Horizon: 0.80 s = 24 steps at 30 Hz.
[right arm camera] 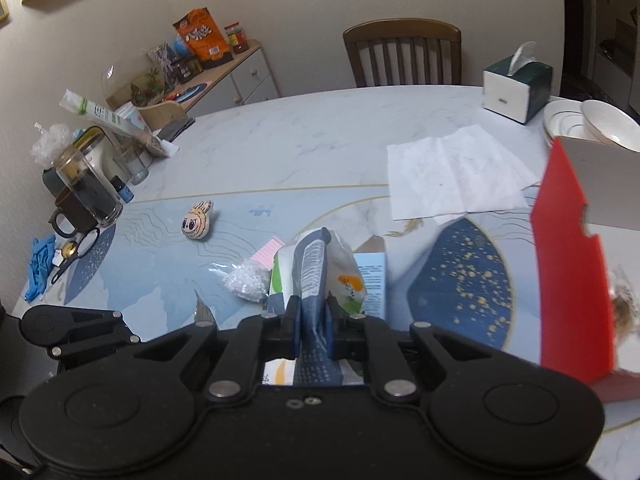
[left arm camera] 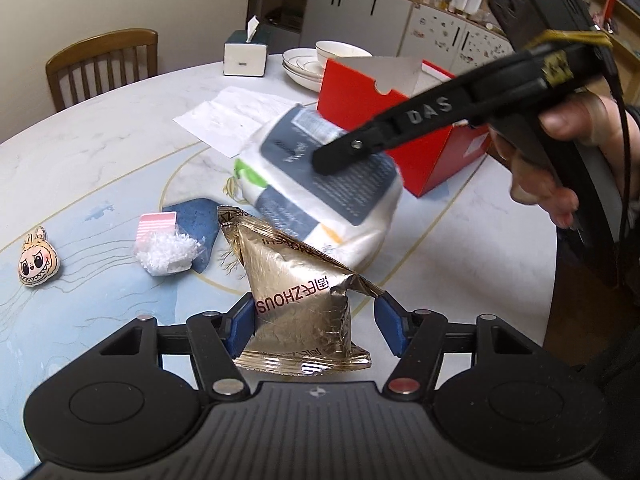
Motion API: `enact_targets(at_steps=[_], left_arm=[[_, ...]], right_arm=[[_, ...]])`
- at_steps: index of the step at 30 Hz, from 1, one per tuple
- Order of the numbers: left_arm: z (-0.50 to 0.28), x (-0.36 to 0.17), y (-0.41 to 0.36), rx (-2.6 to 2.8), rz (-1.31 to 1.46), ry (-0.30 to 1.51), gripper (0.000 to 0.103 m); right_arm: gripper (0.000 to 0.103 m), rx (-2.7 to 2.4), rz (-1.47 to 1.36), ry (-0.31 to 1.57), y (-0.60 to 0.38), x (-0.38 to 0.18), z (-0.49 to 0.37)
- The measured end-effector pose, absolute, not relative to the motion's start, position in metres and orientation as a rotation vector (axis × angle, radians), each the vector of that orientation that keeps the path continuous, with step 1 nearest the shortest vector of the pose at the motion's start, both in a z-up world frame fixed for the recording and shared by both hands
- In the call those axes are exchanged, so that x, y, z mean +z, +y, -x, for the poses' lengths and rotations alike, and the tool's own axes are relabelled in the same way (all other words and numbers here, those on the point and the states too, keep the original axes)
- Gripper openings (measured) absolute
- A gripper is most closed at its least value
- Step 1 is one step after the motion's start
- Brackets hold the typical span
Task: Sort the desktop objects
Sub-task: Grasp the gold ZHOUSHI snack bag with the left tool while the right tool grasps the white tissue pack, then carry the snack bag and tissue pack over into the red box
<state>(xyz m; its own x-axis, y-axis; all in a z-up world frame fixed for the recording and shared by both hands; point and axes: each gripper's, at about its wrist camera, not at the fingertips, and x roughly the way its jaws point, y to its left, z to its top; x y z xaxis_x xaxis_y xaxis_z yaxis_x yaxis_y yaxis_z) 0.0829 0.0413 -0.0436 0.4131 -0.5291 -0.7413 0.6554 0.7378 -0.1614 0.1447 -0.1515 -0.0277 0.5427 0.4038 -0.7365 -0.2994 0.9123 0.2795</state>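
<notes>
Pads [left arm camera: 242,322] of the left gripper [left arm camera: 316,326] sit partway apart w/ a crinkled gold foil snack pouch [left arm camera: 298,292] between them, lifted over the marble-pattern table [left arm camera: 100,128]. Left pad presses the foil; the right one stands just clear of its torn-looking flap. Pouch's long axis runs away from the camera, sealed seam nearest, far corner pointing up-left; red lettering reads upside down.

Right gripper [right arm camera: 314,322], jaws nearly together, pinches a soft white plastic pack w/ dark blue-grey text panels, green & orange marks [right arm camera: 316,272], held on edge, long axis pointing away from the camera. In the left view it hangs blurred above the table, beside an open red cardboard box [left arm camera: 360,96].

Farther off: small bag of white shreds [left arm camera: 166,254], grinning plush toy head [left arm camera: 38,258], white paper sheets [right arm camera: 452,168], green-white tissue box [left arm camera: 245,54], stacked white bowls [left arm camera: 308,60], wooden chair [right arm camera: 402,50].
</notes>
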Motion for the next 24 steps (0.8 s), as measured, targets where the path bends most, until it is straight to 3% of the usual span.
enact_targets(at_steps=[24], left_arm=[[-0.098,0.004,-0.044,-0.693,-0.109,0.806,0.063]], right_arm=[[0.01,0.385,-0.225,0.812,-0.273,0.02,-0.115]])
